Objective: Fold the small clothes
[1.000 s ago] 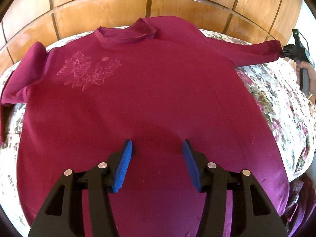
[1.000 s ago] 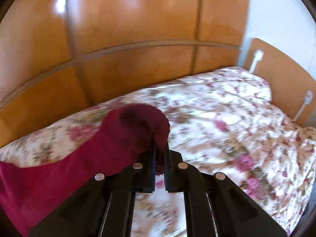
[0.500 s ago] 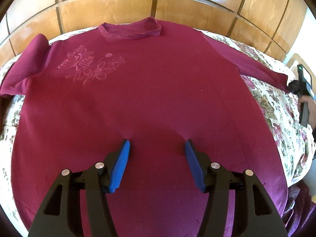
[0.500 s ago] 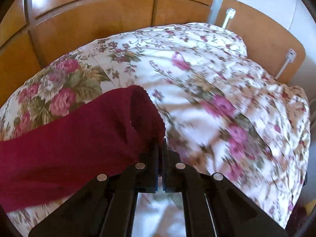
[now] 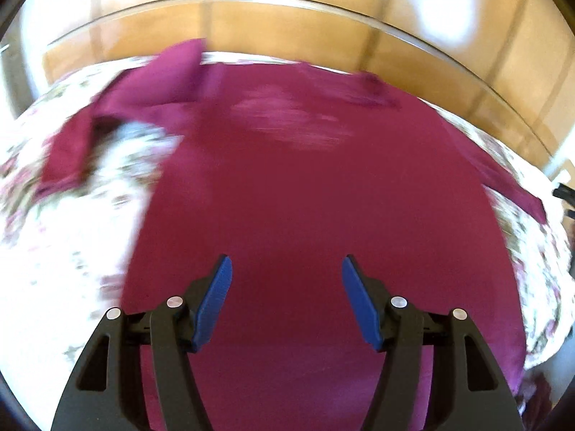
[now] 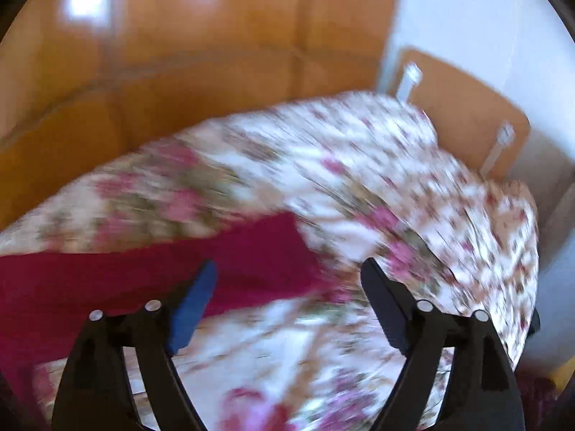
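Observation:
A maroon long-sleeved sweater (image 5: 305, 194) lies spread flat on a floral bedspread (image 5: 72, 222), with a pale print (image 5: 291, 122) on its chest and its collar (image 5: 370, 89) at the far side. My left gripper (image 5: 286, 287) hovers over the sweater's lower part; its jaws are opening, with nothing between the blue pads. The left sleeve (image 5: 107, 118) lies bent on the bedspread. In the right wrist view the right sleeve (image 6: 179, 273) lies flat on the bedspread (image 6: 359, 186). My right gripper (image 6: 287, 287) stands just behind the cuff, its jaws opening wide, no cloth pinched.
A wooden panelled wall (image 5: 323, 36) runs along the far side of the bed. A wooden headboard (image 6: 463, 115) with white fittings and a white wall (image 6: 485, 28) stand at the right. Both views are blurred by motion.
My right gripper has let go of the sleeve cuff and opened wide; the sleeve now lies flat. My left gripper has swung left over the sweater and its jaws have widened.

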Available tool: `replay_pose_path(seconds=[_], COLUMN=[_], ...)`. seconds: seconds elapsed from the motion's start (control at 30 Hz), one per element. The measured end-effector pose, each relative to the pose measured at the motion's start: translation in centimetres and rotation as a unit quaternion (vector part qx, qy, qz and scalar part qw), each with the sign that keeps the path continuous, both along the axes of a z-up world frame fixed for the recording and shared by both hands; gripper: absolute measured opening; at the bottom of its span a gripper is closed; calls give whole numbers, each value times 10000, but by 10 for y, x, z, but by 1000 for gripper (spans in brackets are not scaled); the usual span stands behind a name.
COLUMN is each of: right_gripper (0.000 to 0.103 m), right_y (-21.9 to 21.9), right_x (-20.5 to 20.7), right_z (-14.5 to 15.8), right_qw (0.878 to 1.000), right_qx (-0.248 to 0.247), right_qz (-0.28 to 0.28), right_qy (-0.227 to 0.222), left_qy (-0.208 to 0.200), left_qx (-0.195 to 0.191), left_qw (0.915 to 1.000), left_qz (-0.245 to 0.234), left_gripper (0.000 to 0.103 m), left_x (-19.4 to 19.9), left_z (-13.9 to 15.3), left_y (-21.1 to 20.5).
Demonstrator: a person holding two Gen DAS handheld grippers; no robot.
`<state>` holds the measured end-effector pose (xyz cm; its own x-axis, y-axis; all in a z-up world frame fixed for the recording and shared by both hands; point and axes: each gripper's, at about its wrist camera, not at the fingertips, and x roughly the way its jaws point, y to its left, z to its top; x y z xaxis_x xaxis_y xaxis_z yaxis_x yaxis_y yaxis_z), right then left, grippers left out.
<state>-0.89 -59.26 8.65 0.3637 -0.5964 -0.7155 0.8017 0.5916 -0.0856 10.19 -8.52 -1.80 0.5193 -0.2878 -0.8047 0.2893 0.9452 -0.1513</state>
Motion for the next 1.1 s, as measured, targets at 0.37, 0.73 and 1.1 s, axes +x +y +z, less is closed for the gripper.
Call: replay_pose_path(seconds=[0.37, 0.73, 1.1], right_gripper=[92, 100, 101], right_y=[270, 367, 367], right_x=[131, 186, 188], right_z=[-21, -102, -104], right_qw=[9283, 9069, 9055], right_qx=[926, 972, 1024], right_qz=[3586, 4093, 4115], right_qy=[-324, 248, 155], left_qy=[-252, -667, -333], left_qx=[547, 1405, 1038], left_qw=[9776, 9808, 9835], left_qz=[2018, 1180, 1446], left_gripper=[63, 63, 7], left_x=[8, 73, 137], left_z=[6, -4, 8], left_y=[163, 131, 159])
